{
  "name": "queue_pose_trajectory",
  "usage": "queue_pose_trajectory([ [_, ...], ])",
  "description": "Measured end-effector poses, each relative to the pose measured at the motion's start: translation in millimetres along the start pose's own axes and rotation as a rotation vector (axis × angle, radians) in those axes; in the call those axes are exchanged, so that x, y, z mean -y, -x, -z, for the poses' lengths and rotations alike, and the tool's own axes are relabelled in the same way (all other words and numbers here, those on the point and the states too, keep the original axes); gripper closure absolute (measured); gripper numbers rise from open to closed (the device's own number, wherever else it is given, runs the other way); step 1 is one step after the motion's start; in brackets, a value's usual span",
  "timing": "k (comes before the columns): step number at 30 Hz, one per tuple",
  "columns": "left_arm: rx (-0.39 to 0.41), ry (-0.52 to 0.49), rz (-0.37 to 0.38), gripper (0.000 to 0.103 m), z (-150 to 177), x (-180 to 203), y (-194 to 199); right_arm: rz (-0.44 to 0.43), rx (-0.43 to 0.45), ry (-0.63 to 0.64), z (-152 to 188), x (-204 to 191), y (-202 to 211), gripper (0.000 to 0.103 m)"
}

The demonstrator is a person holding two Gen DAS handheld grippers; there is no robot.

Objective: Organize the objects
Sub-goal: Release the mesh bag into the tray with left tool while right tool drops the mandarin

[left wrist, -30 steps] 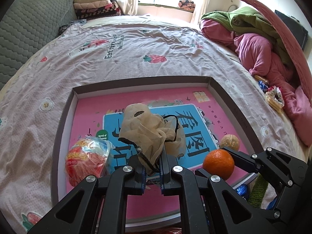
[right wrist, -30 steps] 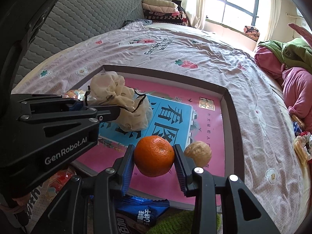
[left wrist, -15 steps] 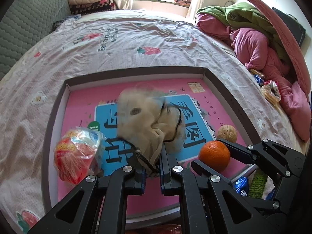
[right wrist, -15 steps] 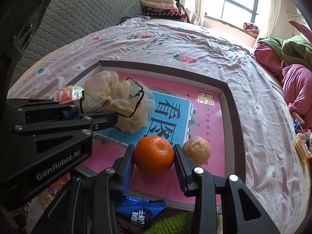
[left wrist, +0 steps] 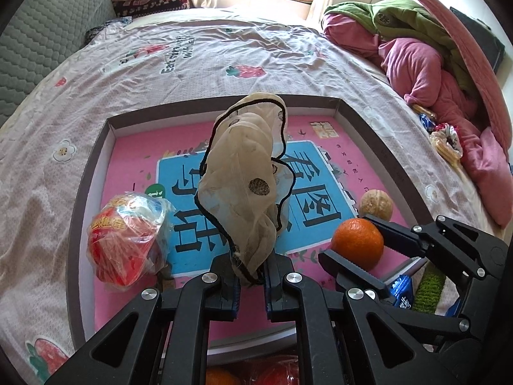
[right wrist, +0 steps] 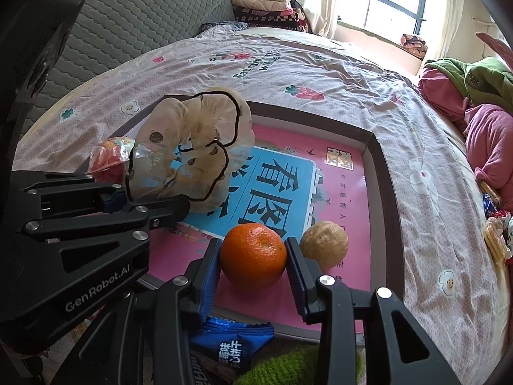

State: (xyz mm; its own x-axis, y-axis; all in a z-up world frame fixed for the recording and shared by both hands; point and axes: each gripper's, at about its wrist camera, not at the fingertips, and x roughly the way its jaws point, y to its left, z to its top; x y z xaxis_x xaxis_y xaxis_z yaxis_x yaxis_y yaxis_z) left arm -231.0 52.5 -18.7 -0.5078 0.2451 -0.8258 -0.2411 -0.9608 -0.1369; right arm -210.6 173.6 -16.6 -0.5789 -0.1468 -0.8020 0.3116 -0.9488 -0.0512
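Left wrist view: my left gripper [left wrist: 250, 284] pinches the sheer beige cloth [left wrist: 245, 189] by its lower end, holding it above the pink-floored tray [left wrist: 80, 199] beside the red snack bag [left wrist: 128, 240], apparently to set it inside. Right wrist view: my right gripper [right wrist: 253, 276] clamps the orange [right wrist: 253, 255] at its widest, low over the tray beside the walnut [right wrist: 324, 244], presumably grouping the food.

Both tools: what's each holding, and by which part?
Left tool pinches the beige mesh cloth by its bunched lower end. Right tool clamps the orange across its sides.
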Motion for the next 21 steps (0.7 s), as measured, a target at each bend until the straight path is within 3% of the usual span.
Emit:
queue_pose_trajectory([
  [12, -0.002, 0.005, -0.01, 0.091, 1.1, -3.1, 10.4, 0.005, 0.017, 0.004, -2.9, -3.4, 11.5, 0.062],
  [21, -0.002, 0.017, -0.02, 0.084, 3.0, -5.6, 18.4, 0.03, 0.053, -0.018, -4.3, 4.6, 30.2, 0.057],
])
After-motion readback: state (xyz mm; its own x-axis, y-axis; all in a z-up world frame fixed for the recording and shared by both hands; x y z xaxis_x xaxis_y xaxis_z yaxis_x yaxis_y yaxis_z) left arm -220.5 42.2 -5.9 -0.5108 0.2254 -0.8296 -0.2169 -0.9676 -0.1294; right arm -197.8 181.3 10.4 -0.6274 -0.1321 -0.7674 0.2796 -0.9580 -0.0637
